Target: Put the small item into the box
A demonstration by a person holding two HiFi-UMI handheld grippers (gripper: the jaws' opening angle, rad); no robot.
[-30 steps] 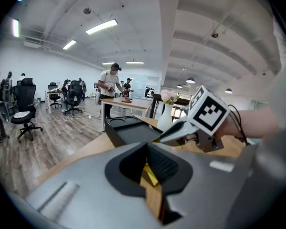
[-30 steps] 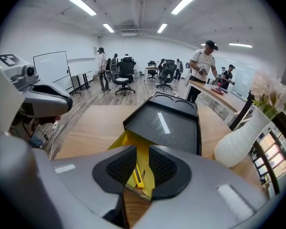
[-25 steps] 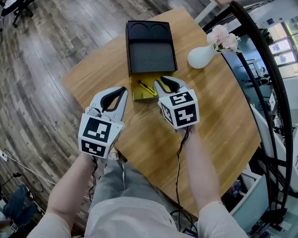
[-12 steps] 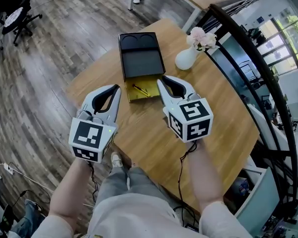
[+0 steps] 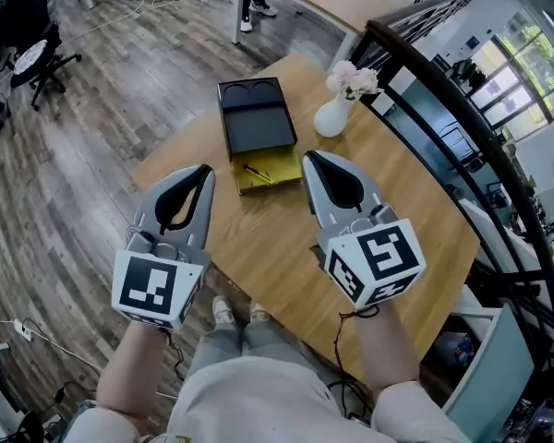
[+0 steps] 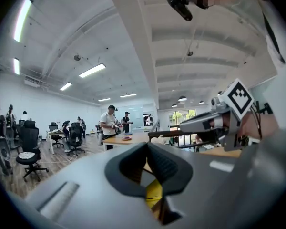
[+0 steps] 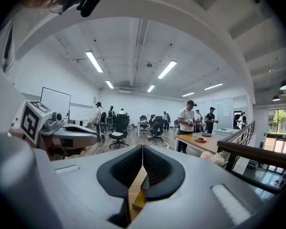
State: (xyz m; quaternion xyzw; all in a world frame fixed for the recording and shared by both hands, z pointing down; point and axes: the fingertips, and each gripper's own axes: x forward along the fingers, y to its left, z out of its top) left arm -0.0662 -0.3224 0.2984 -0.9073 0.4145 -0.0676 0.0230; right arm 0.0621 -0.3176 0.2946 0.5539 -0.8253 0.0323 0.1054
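Your left gripper hangs over the left edge of the light wooden worktop, its jaws closed tip to tip with nothing held between them. Through the loop below the tips, its own view shows only a strip of yellow.

Just ahead, between the two grippers, the flat black rectangular box lies toward the worktop's far edge. Its shallow yellow drawer is slid open on the side nearest you. The small item, a slim dark stick, lies slantwise inside that drawer.

Your right gripper is raised just right of the drawer. Its jaws are also shut and empty.

Farther right, a white rounded vase of pink flowers stands near the box's far right corner.
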